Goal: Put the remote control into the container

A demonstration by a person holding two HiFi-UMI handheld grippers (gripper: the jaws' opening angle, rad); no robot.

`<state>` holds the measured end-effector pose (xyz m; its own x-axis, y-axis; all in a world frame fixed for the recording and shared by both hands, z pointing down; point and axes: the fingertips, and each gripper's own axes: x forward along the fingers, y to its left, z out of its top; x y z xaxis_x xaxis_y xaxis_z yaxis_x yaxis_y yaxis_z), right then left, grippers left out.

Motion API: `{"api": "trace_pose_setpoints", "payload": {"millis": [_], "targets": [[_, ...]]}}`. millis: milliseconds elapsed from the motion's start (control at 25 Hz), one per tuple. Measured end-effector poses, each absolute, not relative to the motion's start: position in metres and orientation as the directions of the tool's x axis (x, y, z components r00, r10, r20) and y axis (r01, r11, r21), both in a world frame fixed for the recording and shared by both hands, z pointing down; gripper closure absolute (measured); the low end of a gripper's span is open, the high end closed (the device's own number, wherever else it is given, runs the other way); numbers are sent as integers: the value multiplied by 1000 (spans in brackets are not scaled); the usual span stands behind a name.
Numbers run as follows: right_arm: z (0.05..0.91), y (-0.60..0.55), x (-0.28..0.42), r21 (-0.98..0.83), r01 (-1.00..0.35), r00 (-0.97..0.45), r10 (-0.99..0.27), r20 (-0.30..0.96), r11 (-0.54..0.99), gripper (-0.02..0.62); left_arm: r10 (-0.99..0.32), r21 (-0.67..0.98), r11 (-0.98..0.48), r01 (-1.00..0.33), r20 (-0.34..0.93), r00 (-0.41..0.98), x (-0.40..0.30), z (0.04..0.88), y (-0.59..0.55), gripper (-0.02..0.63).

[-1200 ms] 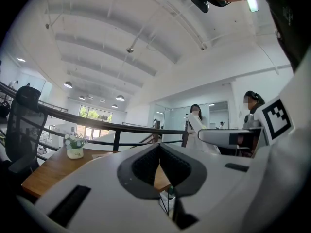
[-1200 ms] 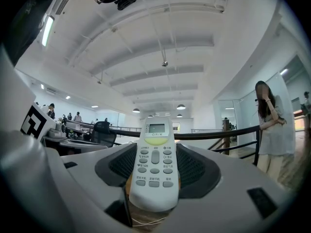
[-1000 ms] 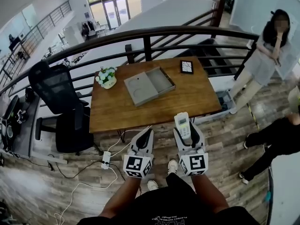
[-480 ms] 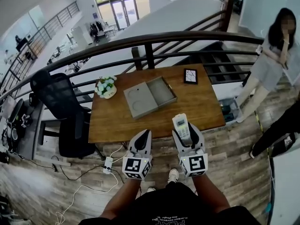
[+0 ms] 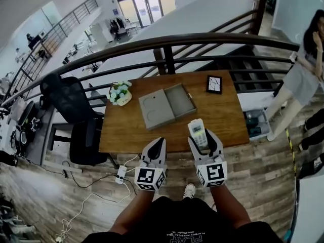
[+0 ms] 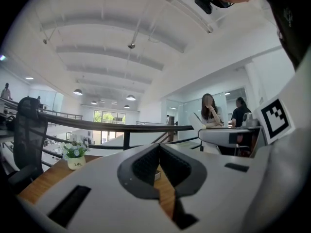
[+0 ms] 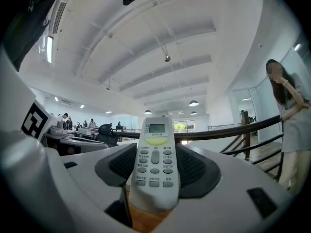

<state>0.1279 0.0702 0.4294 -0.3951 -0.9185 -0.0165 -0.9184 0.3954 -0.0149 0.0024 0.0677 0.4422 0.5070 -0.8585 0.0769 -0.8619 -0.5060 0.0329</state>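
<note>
The right gripper's [image 5: 204, 142] jaws are pinched on the lower body of the remote control [image 7: 154, 152], which stands upright between them, buttons and small screen facing the camera. The left gripper's [image 6: 158, 160] jaws are pressed together on nothing; only a sliver of wooden table [image 5: 217, 116] shows past them.

Over the last second neither grip has altered. Both grippers stay level side by side in front of the person, while the table has slid closer beneath them in the head view. This reads as an approach on foot, with the carry under way and the drop-off not yet begun.

The container [image 5: 181, 99] lies open near the table's middle, its lid [image 5: 156, 109] flat beside it, well ahead of the remote.

Neither gripper view shows the container clearly. The right jaws' pads are partly covered by the remote, so how deep the hold sits is uncertain. A bystander [image 5: 306, 70] is cut off at the right edge.
</note>
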Motion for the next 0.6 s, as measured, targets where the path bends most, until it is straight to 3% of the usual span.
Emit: {"api": "trace_pose_setpoints", "payload": {"millis": [600], "targets": [[429,8,102,12,-895,-447,-894,-22,447,330,-876,45,-476,-878,59,478,-20,446,6,598]]}}
